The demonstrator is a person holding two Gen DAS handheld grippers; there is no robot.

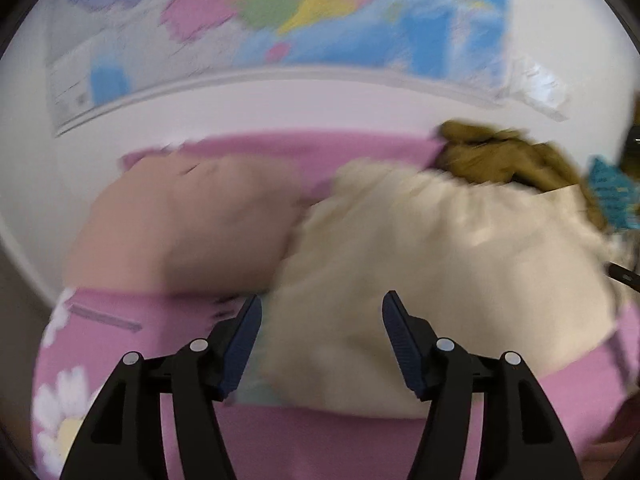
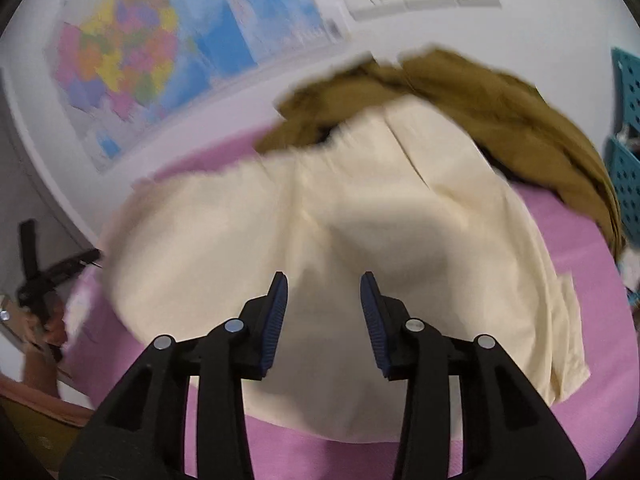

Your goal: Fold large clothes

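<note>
1. Hovering above the near edge of the cloth, the left hand-held gripper (image 1: 322,340) has its blue-padded jaws standing wide with nothing between them; the fabric lies below and beyond them, not pinched.
2. The right hand-held gripper (image 2: 324,316) is likewise empty, its jaws moderately apart and poised over the near middle of the same cloth.
3. That cloth is the cream-coloured woven garment (image 2: 360,220), lying fairly flat with pressed seams running away from the camera and a doubled edge showing at its right side, so at least one fold seems to be in.
4. A rumpled olive-brown garment (image 2: 500,112) is heaped at the far right, partly under the cream one's far edge; it looks unfolded.
5. In the left view a blurred peach-pink folded bundle (image 1: 188,220) sits to the left of the cream garment, touching it, probably a finished piece.
6. Everything rests on a pink flower-printed bed sheet (image 1: 120,340), with a coloured wall map (image 1: 280,12) behind and a teal perforated plastic basket (image 2: 628,152) at the far right.
7. Judged so: one piece done, the cream one partway or just released, the brown one left.
</note>
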